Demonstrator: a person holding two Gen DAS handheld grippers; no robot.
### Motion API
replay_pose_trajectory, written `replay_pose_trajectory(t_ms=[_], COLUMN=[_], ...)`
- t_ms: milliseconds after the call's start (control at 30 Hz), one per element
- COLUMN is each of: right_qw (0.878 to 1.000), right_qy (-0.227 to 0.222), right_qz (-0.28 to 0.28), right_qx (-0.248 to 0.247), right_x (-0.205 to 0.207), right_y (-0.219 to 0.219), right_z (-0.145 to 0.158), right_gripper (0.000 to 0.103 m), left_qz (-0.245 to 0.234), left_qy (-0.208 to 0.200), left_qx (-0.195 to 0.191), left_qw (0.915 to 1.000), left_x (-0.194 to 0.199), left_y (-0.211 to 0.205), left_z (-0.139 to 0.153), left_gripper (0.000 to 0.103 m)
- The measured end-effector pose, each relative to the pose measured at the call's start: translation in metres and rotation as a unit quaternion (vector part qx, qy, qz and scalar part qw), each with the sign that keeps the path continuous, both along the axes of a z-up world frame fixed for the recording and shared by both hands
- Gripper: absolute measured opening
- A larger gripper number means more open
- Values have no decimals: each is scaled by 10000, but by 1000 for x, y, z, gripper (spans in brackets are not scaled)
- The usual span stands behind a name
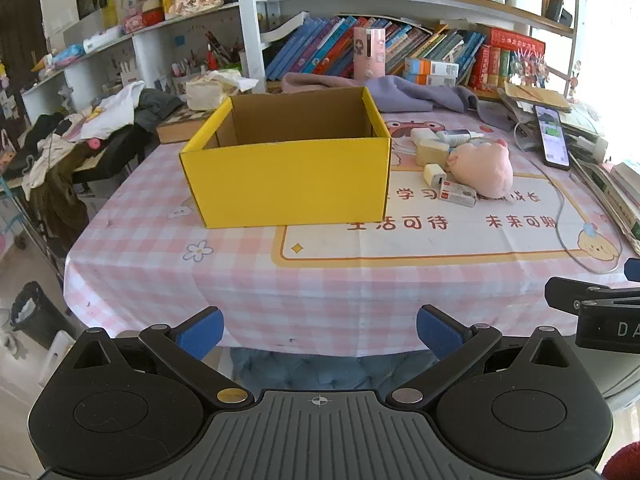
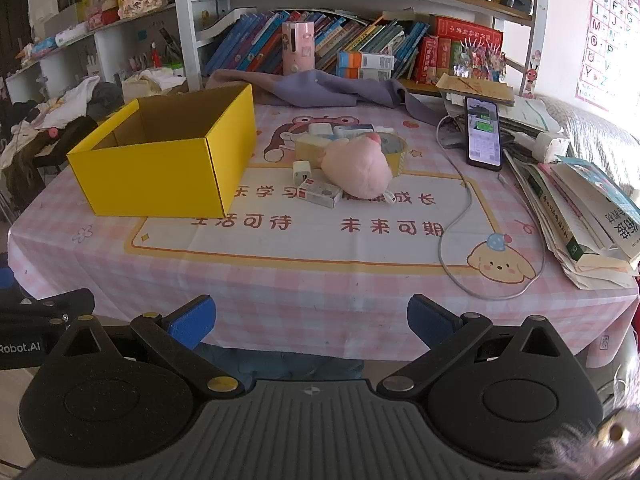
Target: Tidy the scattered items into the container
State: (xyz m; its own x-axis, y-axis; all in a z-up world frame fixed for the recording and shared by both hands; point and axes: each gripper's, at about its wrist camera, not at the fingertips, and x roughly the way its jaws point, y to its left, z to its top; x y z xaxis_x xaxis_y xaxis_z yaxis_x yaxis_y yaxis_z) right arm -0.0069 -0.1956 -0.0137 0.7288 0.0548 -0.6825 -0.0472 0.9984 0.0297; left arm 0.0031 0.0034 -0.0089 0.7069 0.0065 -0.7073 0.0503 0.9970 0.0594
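On the pink checked tablecloth [image 2: 280, 296] red characters read "未来可期", with more writing half hidden behind the clutter. "Robot.AI" is printed on the left tool's body at the edge of the right wrist view, and an alphabet poster [image 2: 612, 28] hangs on the wall.

The yellow cardboard box [image 1: 288, 184] stands open-topped on the table; its brown inside looks empty, though the floor of it is not fully seen. Just beside it lie the scattered items: a pink plush toy [image 2: 358, 170], a white charger plug [image 2: 301, 172], a small red-and-white carton [image 2: 320, 193] touching the plush, and more white pieces behind, too small to name. A phone [image 2: 484, 136] leans further right, cable trailing.

The left gripper [image 1: 320, 334] and the right gripper [image 2: 312, 322] both hang released over the near table edge, jaws wide, nothing between them. Crowded bookshelves [image 1: 400, 44] back the room.
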Motion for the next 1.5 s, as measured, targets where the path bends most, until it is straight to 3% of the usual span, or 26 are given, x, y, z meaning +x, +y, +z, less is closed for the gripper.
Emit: replay_pose_trajectory(t_ms=[1500], right_qw=[9998], right_qy=[154], right_qz=[-24], right_qx=[-88], right_x=[-2], right_y=[4], right_z=[-6], right_gripper=[103], left_qz=[-138], left_qy=[157], left_qx=[-23], left_qw=[9998], left_x=[2], left_y=[-1], left_z=[-7], left_gripper=[103])
